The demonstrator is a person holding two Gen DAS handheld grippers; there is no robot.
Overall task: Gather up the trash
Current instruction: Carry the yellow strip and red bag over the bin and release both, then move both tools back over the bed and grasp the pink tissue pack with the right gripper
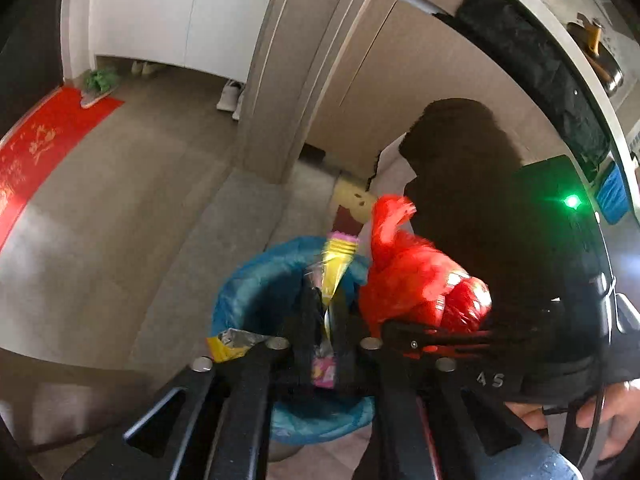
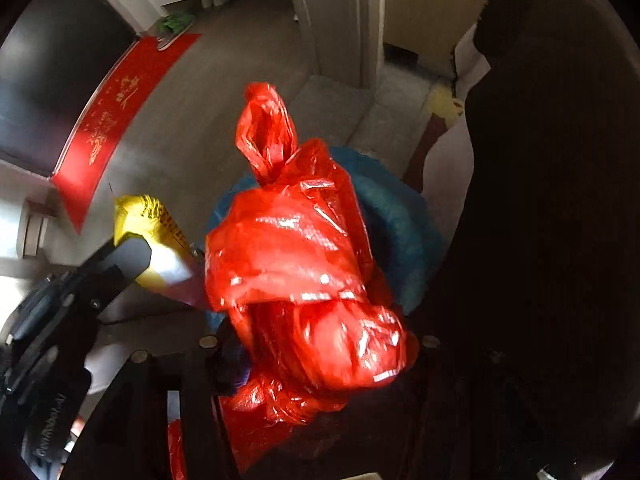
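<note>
A trash bin lined with a blue bag (image 1: pixel 256 288) stands on the floor below both grippers; it also shows in the right wrist view (image 2: pixel 400 220). My left gripper (image 1: pixel 326 312) is shut on a yellow and pink snack wrapper (image 1: pixel 336 264) and holds it over the bin's mouth. The wrapper and left gripper also show in the right wrist view (image 2: pixel 152 216). My right gripper (image 2: pixel 316 344) is shut on a crumpled red plastic bag (image 2: pixel 296 248), held just right of the wrapper above the bin; the bag also shows in the left wrist view (image 1: pixel 416 288).
A red doormat (image 1: pixel 36 152) lies at the left by a dark door. A door frame (image 1: pixel 288 80) and step rise behind the bin. A dark-clothed figure (image 1: pixel 480 200) stands at the right. White shoes (image 1: pixel 230 94) sit by the far wall.
</note>
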